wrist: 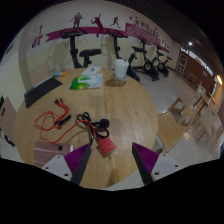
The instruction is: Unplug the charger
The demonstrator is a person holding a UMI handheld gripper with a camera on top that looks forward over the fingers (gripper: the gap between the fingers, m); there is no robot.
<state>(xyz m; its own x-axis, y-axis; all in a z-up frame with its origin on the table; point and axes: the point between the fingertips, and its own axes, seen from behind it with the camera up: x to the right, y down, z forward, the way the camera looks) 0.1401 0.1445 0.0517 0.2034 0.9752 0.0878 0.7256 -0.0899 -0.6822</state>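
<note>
Claw (110, 160) fingers apart, holding nothing, aimed low at red charger (105, 146) at 12 o'clock; black cable (88, 122) beyond on wooden counter (130, 110)

The black cable (88, 124) on the wooden table (120, 105) is too small to trace (likewise its plug).

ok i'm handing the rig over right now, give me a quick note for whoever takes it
Gripper: open, holding nothing, hovering over the wooden table.
Job's things: black cable lies just ahead of the fingers, next to a red block between the fingertips; which piece is the charger is not clear. An orange-red cable loops to the left.
Done: nothing gripped yet.
Left: close on the plug and pull it free.
</note>
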